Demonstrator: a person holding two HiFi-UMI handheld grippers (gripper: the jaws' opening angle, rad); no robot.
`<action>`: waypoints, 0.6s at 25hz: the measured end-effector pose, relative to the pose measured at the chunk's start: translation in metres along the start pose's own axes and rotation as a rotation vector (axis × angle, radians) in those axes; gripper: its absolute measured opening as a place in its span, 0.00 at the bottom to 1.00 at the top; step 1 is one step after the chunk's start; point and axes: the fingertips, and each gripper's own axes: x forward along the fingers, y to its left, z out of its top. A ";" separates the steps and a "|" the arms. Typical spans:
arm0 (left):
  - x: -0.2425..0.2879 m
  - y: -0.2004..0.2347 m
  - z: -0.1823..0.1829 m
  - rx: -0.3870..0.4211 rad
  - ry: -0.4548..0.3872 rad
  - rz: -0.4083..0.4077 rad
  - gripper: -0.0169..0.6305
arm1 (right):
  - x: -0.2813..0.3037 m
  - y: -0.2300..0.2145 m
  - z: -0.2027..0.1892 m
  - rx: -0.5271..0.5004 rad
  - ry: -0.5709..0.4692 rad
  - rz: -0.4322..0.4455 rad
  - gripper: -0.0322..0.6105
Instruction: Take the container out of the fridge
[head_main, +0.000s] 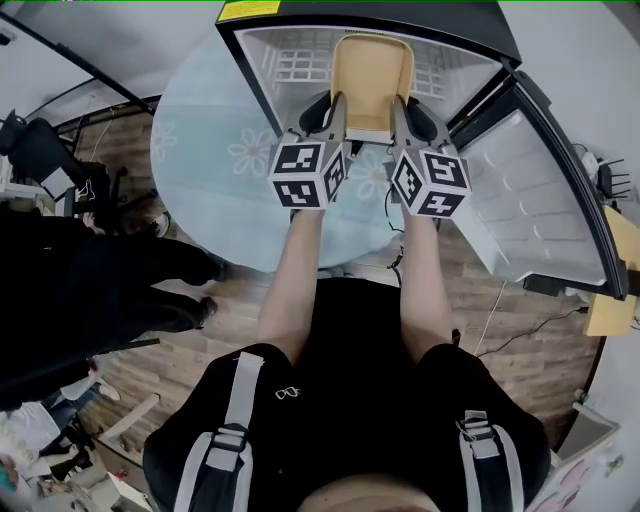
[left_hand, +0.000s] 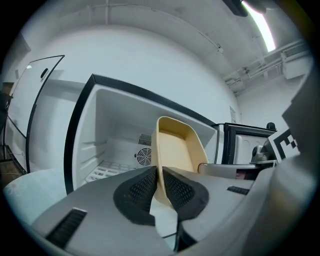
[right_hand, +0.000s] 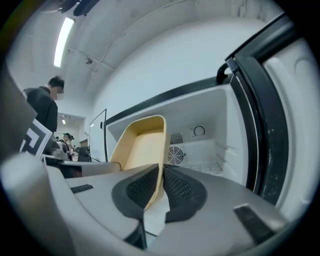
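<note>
A pale yellow rectangular container (head_main: 372, 82) is held in front of the open mini fridge (head_main: 290, 60), half out of its mouth. My left gripper (head_main: 336, 118) is shut on the container's left wall (left_hand: 159, 150). My right gripper (head_main: 402, 118) is shut on its right wall (right_hand: 161, 150). In both gripper views the black ribbed pads (left_hand: 142, 189) (right_hand: 178, 188) pinch the thin rim, and the container (left_hand: 176, 147) (right_hand: 142, 145) looks empty inside.
The fridge door (head_main: 535, 190) swings open to the right. Inside are a white wire shelf (left_hand: 107, 170) and a round fan vent (right_hand: 175, 155). The fridge stands on a round pale rug (head_main: 205, 180). A person in black (head_main: 70, 290) stands at left; desks and clutter sit beyond.
</note>
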 end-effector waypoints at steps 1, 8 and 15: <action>-0.006 -0.004 0.003 0.003 -0.018 -0.003 0.09 | -0.006 0.002 0.004 -0.008 -0.012 0.004 0.10; -0.049 -0.035 0.018 0.018 -0.136 -0.024 0.10 | -0.057 0.016 0.020 -0.080 -0.094 0.012 0.10; -0.079 -0.076 0.010 0.030 -0.167 -0.074 0.11 | -0.106 0.009 0.019 -0.087 -0.123 -0.018 0.09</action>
